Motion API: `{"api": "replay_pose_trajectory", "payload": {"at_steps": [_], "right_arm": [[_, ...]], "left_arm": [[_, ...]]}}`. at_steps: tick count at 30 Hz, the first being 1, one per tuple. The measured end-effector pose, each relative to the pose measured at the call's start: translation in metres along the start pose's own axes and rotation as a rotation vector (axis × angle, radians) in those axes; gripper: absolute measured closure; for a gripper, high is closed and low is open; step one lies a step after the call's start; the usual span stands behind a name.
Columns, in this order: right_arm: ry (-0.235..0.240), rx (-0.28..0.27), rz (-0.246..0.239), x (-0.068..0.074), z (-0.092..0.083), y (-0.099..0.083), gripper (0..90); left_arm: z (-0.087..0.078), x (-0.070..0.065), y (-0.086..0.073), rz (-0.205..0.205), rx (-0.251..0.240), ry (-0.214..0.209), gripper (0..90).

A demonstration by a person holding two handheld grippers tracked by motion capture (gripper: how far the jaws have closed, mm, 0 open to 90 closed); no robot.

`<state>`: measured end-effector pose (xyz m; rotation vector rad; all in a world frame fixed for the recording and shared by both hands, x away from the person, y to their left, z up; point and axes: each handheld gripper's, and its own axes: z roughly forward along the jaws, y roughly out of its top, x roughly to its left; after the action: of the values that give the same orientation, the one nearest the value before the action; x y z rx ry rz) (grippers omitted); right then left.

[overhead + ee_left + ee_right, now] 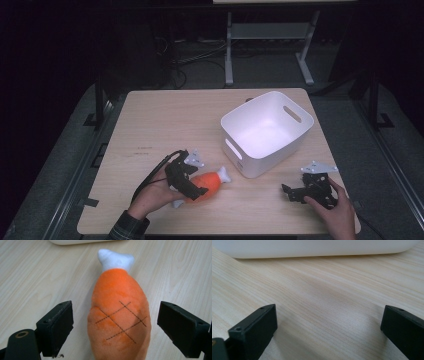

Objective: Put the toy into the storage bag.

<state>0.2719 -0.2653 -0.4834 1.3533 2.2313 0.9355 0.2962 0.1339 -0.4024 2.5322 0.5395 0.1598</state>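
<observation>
**A:** Orange plush drumstick (120, 320) lying flat on the wooden table (165, 120), white bone end aimed at the white bin (267, 131). Sitting just beside the bin's near-left corner, not touching it as far as can be told. Stitched cross-hatch facing up.

**B:** Gripped yet?

**A:** Nope. Left gripper (115, 327) straddling the fat end, jaws spread wide, a clear gap on each side between pad and plush. Nothing pinched. Looks set for a squeeze across the widest part, so probably a soft, squishy grab once closed.

**B:** And the other one?

**A:** Right gripper (296, 192) parked low on the table near the front-right edge, well apart from the toy. Jaws spread there too, just bare wood grain between them, with the bin's wall across the top of its own view. Seems idle.

**B:** So how far along?

**A:** Early, going by the layout. Bin empty, toy not lifted, not even clamped. Lined up and that's about it. Left to do, as a guess: close on the plush, lift, carry the short hop over the rim, drop inside.

**B:** Anything risky?

**A:** Maybe clipping the bin's rim with the bone end on the way over. Otherwise pretty forgiving, being soft and light by the look of it.
</observation>
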Motion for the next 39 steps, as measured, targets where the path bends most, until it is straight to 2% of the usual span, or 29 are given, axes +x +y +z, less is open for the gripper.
{"api": "replay_pose_trajectory", "payload": {"at_steps": [6,14,26,39], "right_arm": [[0.0,0.0,0.0,0.0,0.0,0.0,0.2],[0.0,0.0,0.0,0.0,0.0,0.0,0.2],[0.0,0.0,0.0,0.0,0.0,0.0,0.3],[0.0,0.0,0.0,0.0,0.0,0.0,0.2]], "left_arm": [[0.006,-0.006,-0.001,0.036,0.023,0.02,12.6],[0.018,-0.007,-0.003,0.051,0.048,0.029,12.6],[0.036,-0.009,-0.007,0.074,0.095,0.028,12.6],[0.043,-0.009,-0.008,0.084,0.123,0.006,13.3]]}}
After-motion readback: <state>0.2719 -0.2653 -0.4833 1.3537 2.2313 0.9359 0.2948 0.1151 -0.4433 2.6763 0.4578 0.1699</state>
